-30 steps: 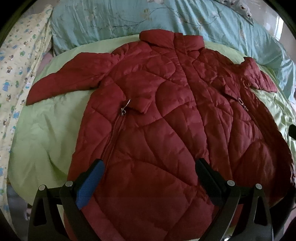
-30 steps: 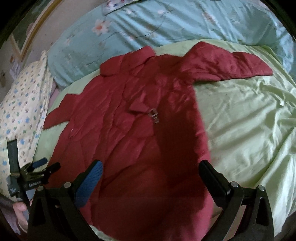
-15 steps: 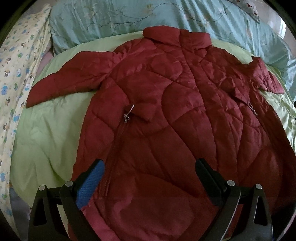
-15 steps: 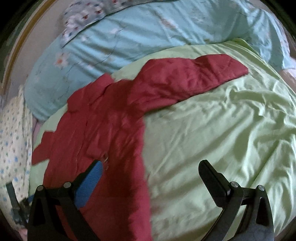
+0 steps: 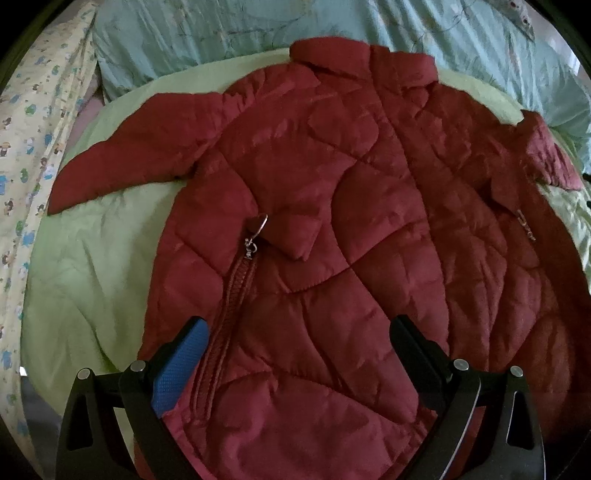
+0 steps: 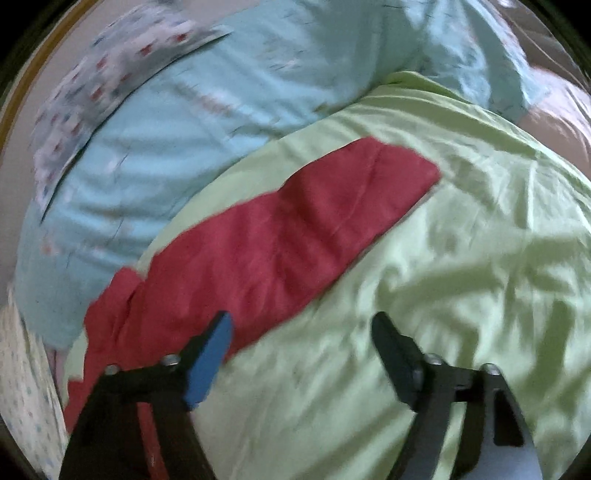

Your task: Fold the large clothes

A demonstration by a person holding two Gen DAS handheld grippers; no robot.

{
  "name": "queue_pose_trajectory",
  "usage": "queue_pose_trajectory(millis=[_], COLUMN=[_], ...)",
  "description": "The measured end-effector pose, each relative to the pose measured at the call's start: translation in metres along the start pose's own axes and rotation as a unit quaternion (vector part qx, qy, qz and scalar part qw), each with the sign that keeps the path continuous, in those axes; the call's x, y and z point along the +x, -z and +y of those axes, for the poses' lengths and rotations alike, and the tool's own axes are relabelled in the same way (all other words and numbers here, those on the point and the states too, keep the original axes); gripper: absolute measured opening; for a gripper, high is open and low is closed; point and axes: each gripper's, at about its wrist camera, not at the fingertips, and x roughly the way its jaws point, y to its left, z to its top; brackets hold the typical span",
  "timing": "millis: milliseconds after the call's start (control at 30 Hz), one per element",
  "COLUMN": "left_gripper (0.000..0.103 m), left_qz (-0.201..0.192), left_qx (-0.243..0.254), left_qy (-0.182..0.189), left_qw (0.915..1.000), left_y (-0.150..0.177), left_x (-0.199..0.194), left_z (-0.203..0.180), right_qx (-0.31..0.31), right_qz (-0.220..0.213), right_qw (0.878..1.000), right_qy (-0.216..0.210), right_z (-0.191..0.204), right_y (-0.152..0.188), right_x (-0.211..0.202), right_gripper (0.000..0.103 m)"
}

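A dark red quilted jacket (image 5: pixel 332 229) lies spread flat, front up, on a light green sheet (image 5: pixel 85 266), collar toward the far side and both sleeves out. My left gripper (image 5: pixel 299 347) is open and empty, held over the jacket's lower front near the left pocket zipper (image 5: pixel 251 251). My right gripper (image 6: pixel 301 336) is open and empty, over the sheet beside the jacket's right sleeve (image 6: pixel 295 236), which stretches up and right. This view is blurred.
A pale blue floral quilt (image 5: pixel 221 33) lies bunched along the far side and also shows in the right wrist view (image 6: pixel 207 122). A yellow patterned cloth (image 5: pixel 26 155) runs down the left. Green sheet (image 6: pixel 480 277) spreads to the right of the sleeve.
My right gripper has swung right and forward, from over the jacket body to the right sleeve. My left gripper has moved slightly closer over the jacket. Both stay open.
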Motion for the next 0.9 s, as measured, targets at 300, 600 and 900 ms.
queue_pose_trajectory(millis=[300,600,900], left_gripper=[0.1,0.1,0.1], left_qz=[0.016,0.026,0.032], left_qx=[0.004,0.008,0.006], left_qy=[0.0,-0.001,-0.003], left_qw=[0.9999,0.9996,0.9995], left_y=[-0.019,-0.029,-0.02], left_x=[0.03,0.05,0.043], left_z=[-0.01,-0.013,-0.012], right_qx=[0.049,0.063,-0.015], right_qz=[-0.004,-0.028,-0.043], right_qw=[0.999,0.997,0.995], right_qy=[-0.015,-0.032,-0.093], right_z=[-0.019,-0.028,0.021], right_y=[-0.037,-0.046,-0.045], right_x=[0.051,0.071,0.045], right_gripper=[0.065,0.047,0.008])
